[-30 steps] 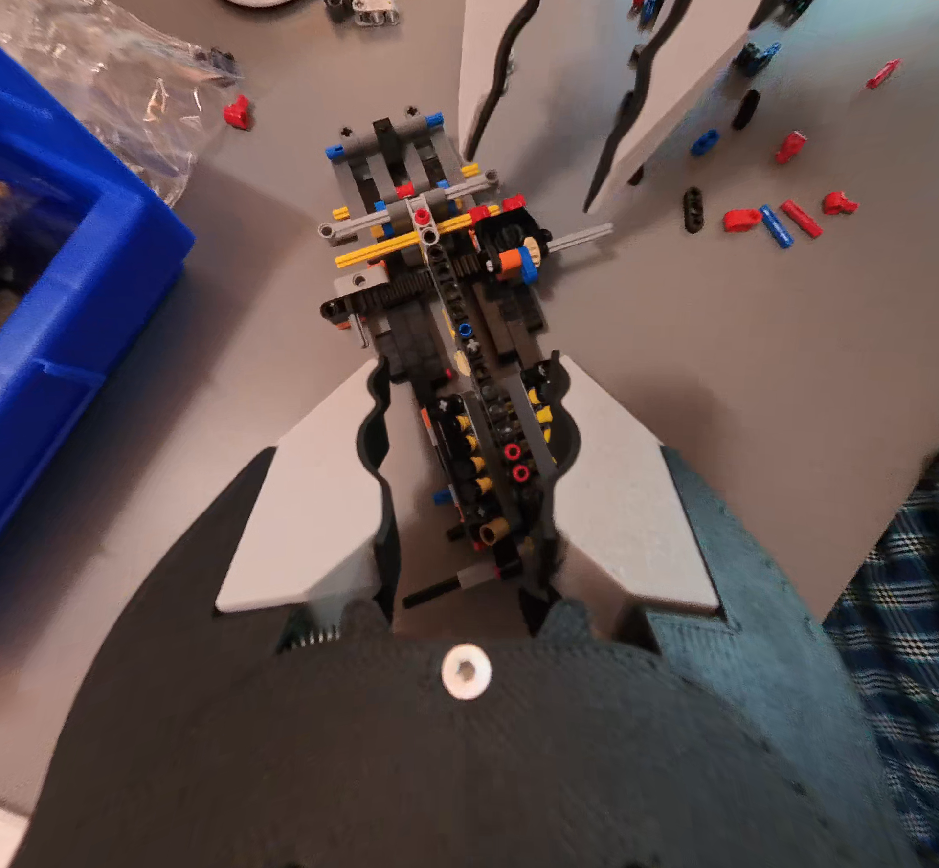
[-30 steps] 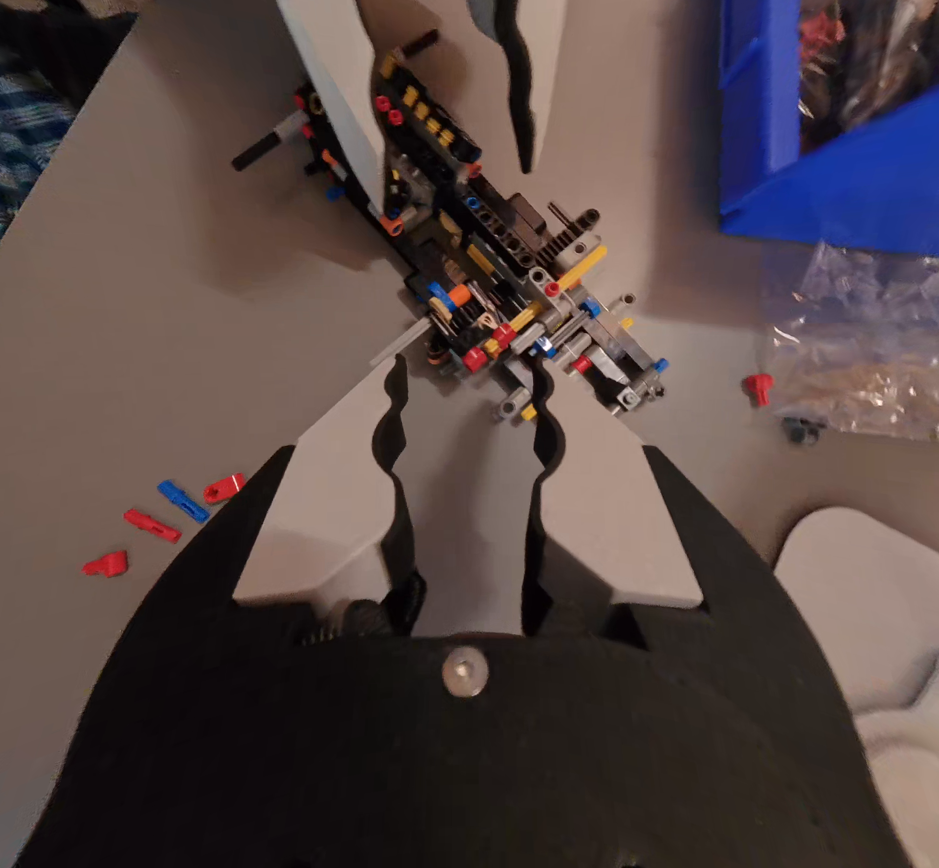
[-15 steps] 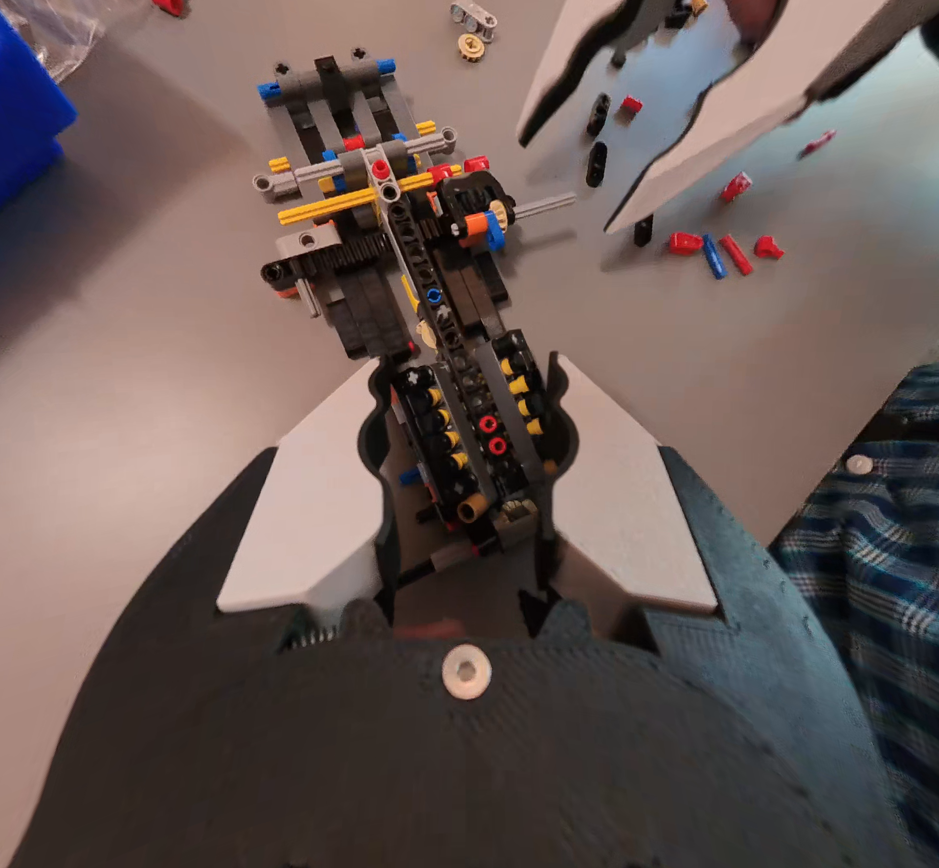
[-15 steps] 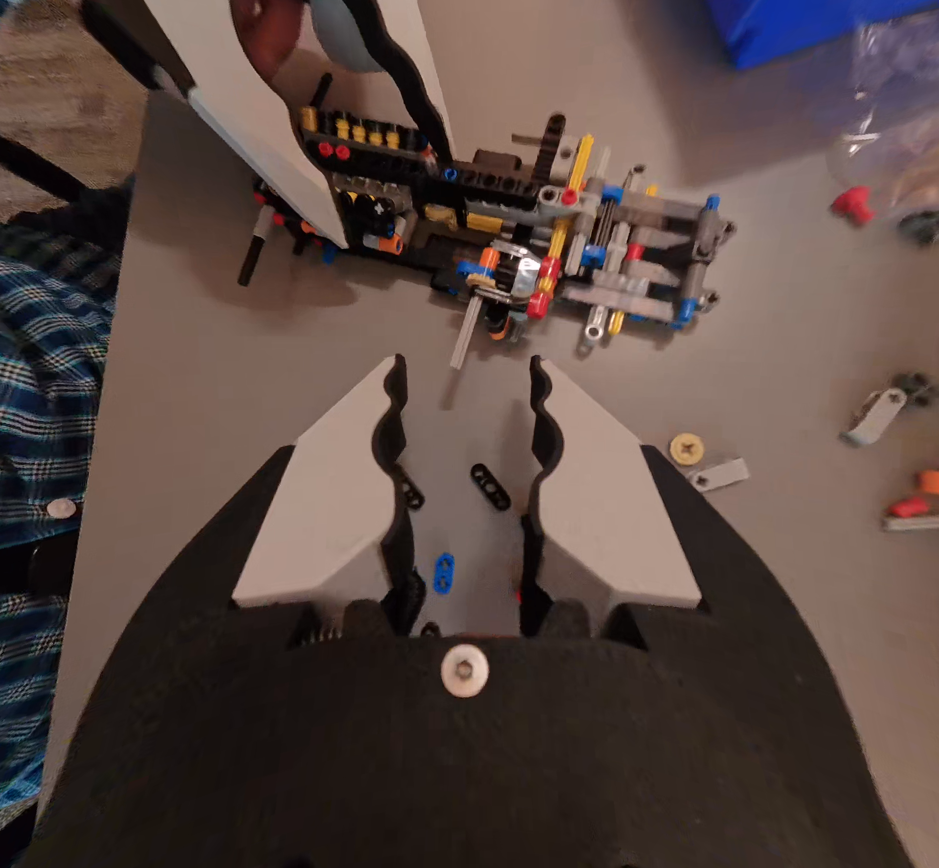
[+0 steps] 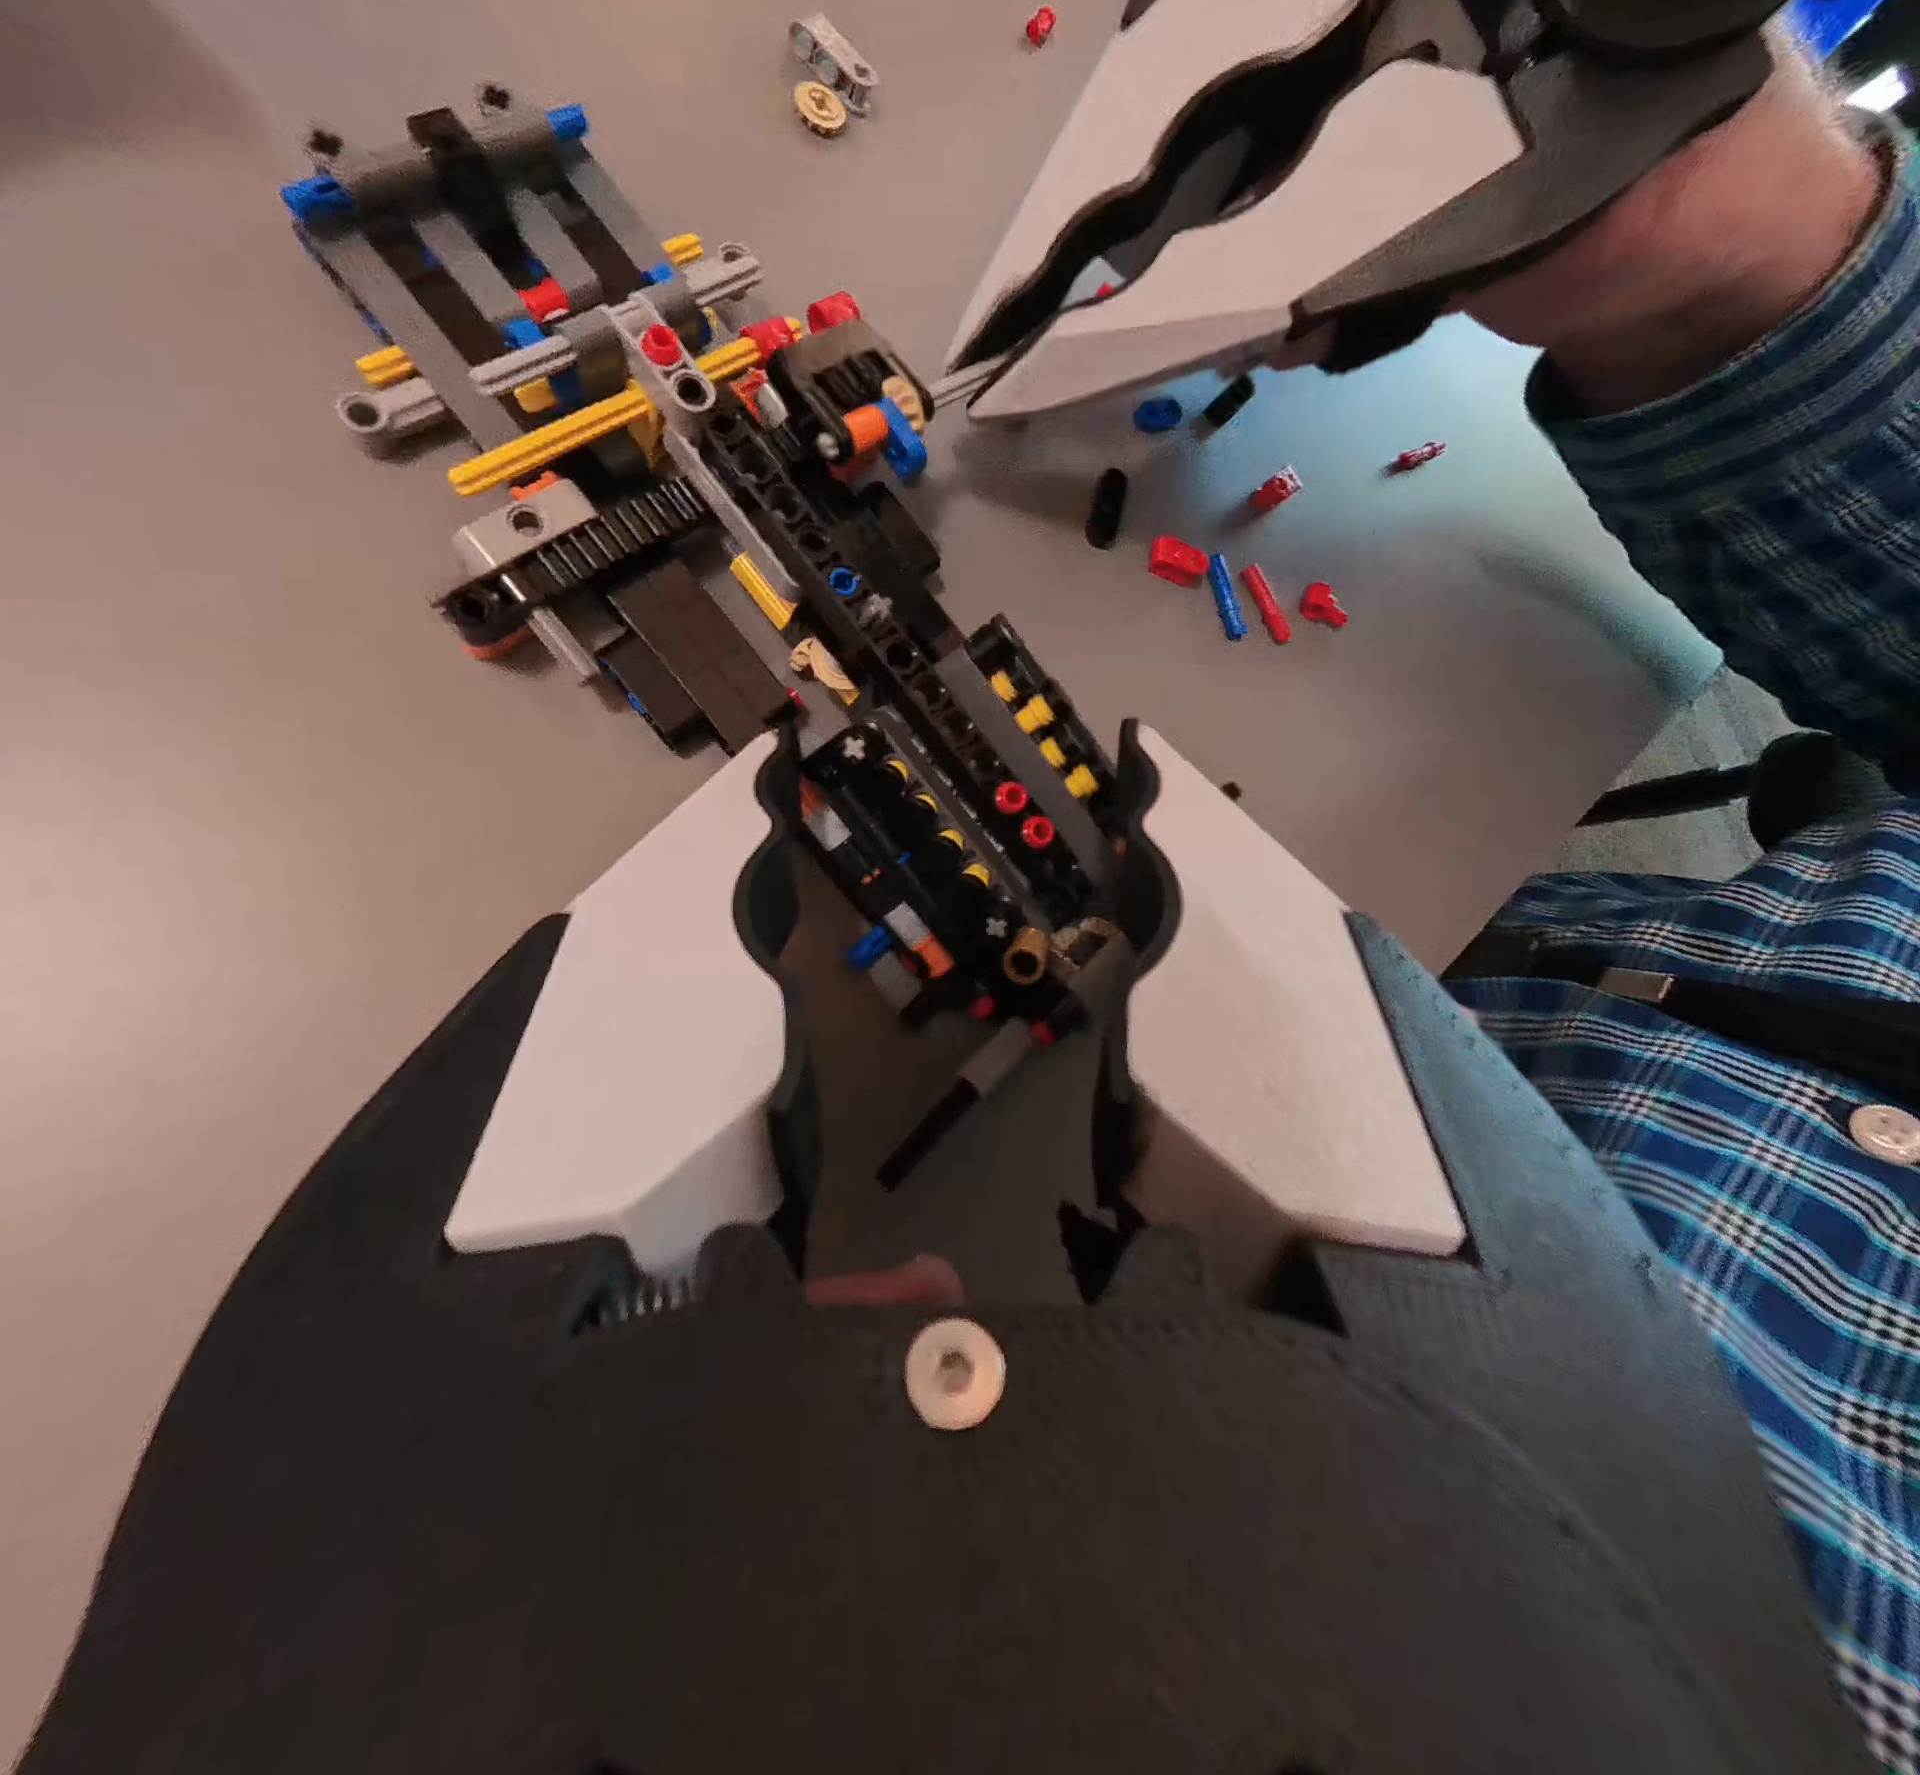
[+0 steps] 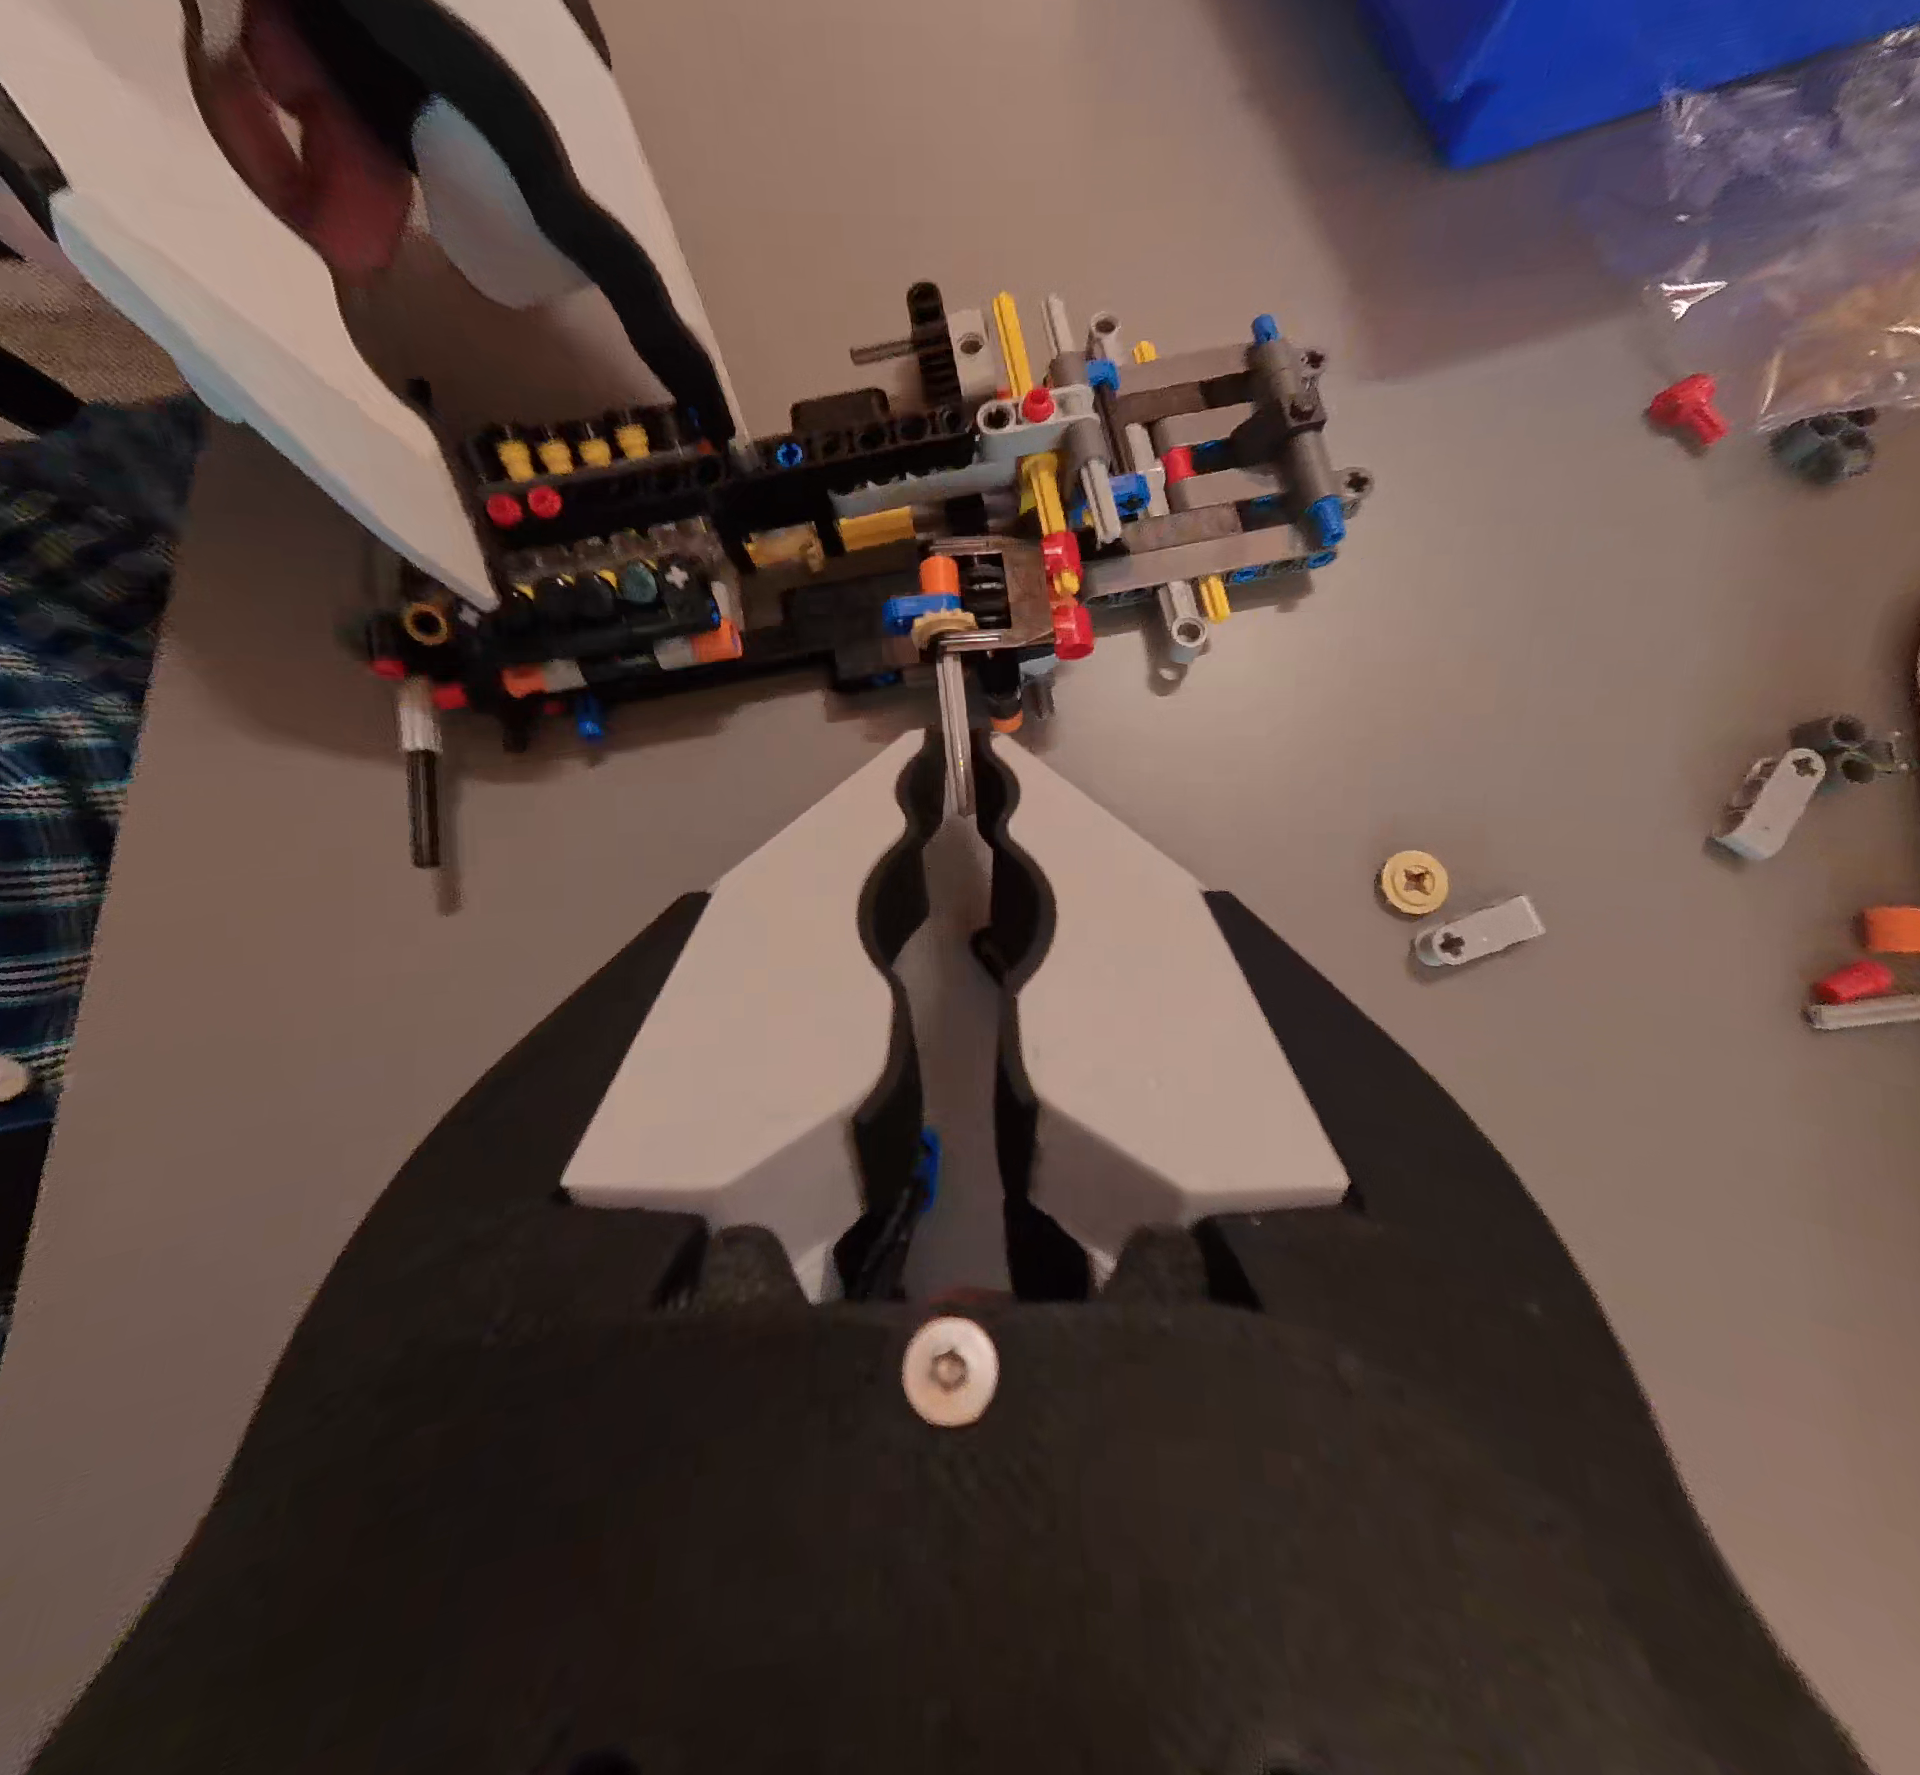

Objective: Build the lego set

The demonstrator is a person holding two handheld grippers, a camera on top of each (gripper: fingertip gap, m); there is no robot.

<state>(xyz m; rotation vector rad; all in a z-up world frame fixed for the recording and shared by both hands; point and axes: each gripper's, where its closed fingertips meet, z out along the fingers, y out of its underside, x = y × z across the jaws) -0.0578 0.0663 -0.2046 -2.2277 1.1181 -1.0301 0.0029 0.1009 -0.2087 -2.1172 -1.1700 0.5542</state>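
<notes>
On the grey table (image 6: 1455, 582), the left gripper (image 5: 951, 759) clamps the rear of the lego chassis (image 6: 883, 499), whose long axis runs away from it. The right gripper (image 6: 961, 754), open half a second ago, now pinches the grey axle (image 6: 954, 728) sticking sideways from the chassis.
</notes>
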